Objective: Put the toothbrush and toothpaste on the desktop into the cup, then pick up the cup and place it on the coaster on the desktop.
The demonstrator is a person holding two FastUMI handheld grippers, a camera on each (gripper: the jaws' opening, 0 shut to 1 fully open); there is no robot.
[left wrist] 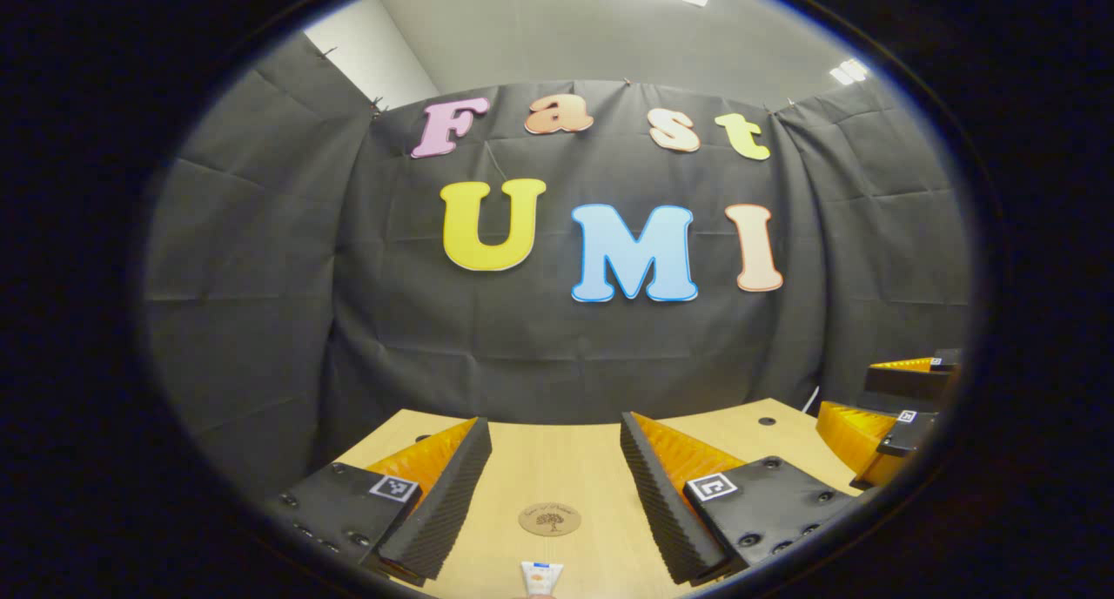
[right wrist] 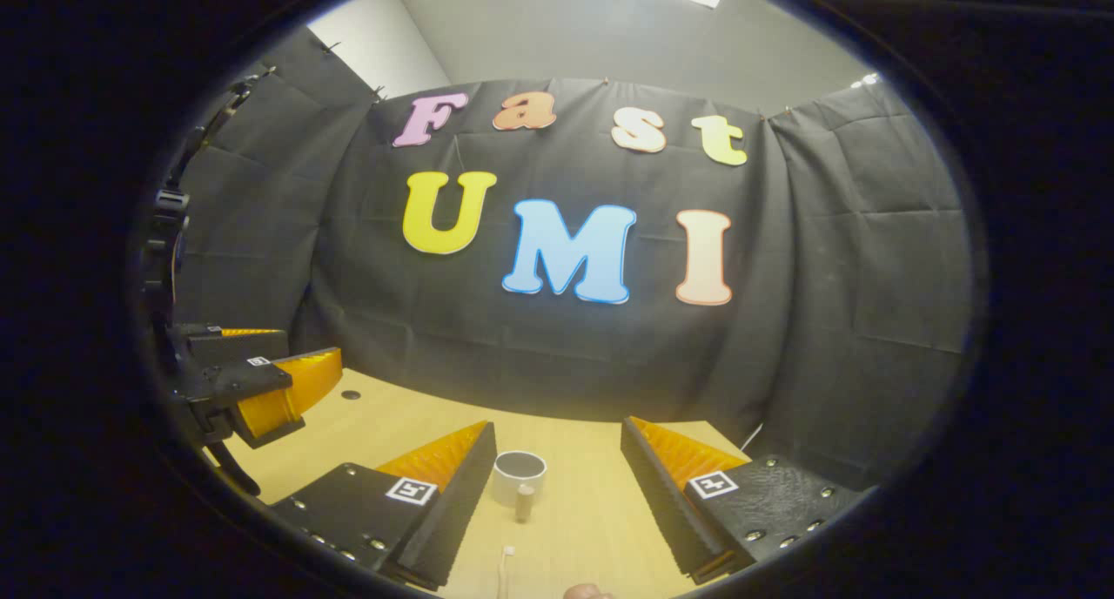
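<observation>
In the left gripper view my left gripper (left wrist: 555, 442) is open above the desk, its fingers wide apart. Between them lies a round brown coaster (left wrist: 549, 519), and nearer the camera the end of a white toothpaste tube (left wrist: 540, 575). My right gripper (right wrist: 558, 447) is open too in the right gripper view. A white cup (right wrist: 519, 476) with a handle stands upright on the desk between its fingers, close to the left one. The head of a white toothbrush (right wrist: 504, 567) lies in front of the cup, at the bottom edge. Neither gripper touches anything.
The light wooden desk (left wrist: 574, 460) ends at the black cloth wall behind. The right gripper (left wrist: 896, 407) appears at the right edge of the left gripper view, and the left gripper (right wrist: 252, 390) at the left edge of the right gripper view. Small dark holes (right wrist: 351, 394) mark the desktop.
</observation>
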